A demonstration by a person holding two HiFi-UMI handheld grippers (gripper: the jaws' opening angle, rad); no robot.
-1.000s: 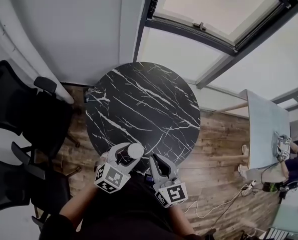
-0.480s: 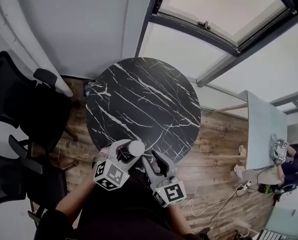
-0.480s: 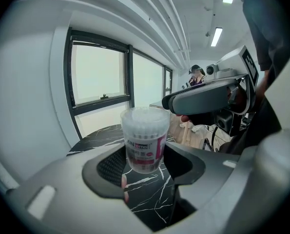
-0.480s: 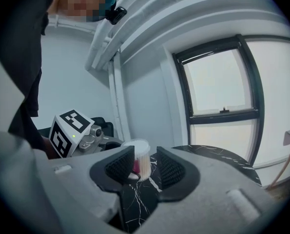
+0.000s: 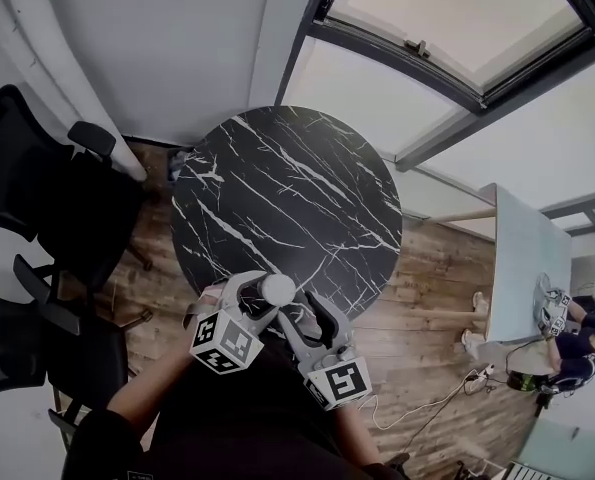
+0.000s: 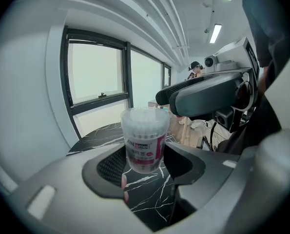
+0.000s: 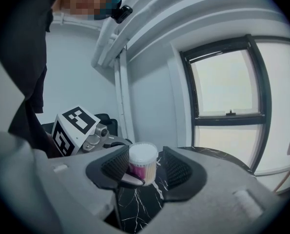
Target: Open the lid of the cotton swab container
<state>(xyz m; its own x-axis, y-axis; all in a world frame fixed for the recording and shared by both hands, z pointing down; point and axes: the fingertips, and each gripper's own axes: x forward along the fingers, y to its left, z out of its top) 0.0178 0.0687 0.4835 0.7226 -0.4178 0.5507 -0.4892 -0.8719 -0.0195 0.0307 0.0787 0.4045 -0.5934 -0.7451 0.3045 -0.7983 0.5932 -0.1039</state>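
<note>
The left gripper (image 5: 265,298) pinches the cotton swab container (image 5: 277,288) low on its sides and holds it up in the air, just over the near edge of the round black table (image 5: 277,188). It probably grips the tub low down so that the top stays free for the other claw. The lid (image 6: 145,115) is not off yet. The right gripper (image 5: 309,318) is just beside the tub. Its jaws have just been opening and now stand spread wide. The top of the tub shows between them, but no pad touches it. They are likely spread like this so they can fit around the lid before they squeeze it.

The head view shows both claws close together in front of the person, but there the tub is only a small white dot. The left gripper view shows much more: the white swabs packed behind the clear wall, the pink label, and one long grey jaw of the right gripper up beside the lid. Only the right gripper view shows the bare gap on each side of the tub. It also shows the marker cube (image 7: 76,128) of the left gripper off to the side.
</note>
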